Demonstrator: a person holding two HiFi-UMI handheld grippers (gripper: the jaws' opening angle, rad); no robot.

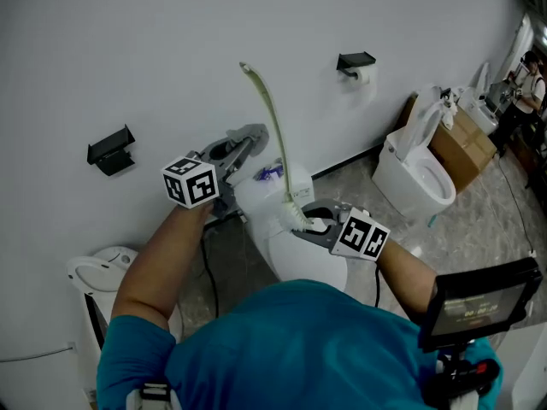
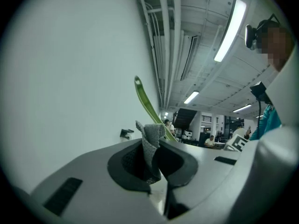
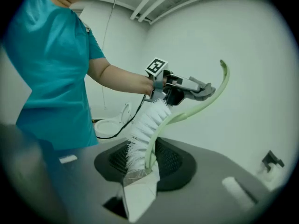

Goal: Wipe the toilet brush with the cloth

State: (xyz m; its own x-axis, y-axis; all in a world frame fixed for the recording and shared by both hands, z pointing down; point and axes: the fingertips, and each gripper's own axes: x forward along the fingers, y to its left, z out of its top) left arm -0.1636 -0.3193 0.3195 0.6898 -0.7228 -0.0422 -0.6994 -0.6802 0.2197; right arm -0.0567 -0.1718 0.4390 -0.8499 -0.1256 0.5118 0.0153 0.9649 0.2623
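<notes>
Though the head view barely shows the jaws' contents, the gripper views do: left gripper (image 2: 152, 166) is pinched on the grey cloth (image 2: 151, 139), and right gripper (image 3: 140, 175) is clamped at the bristle end of the toilet brush (image 3: 145, 124), handle arcing upward. From the left gripper view, cloth hides the brush's lower part.

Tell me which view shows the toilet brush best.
Right gripper view: the toilet brush shows close, white bristles and whole curved green handle. Head view shows it smaller; left gripper view catches only part of the handle.
</notes>
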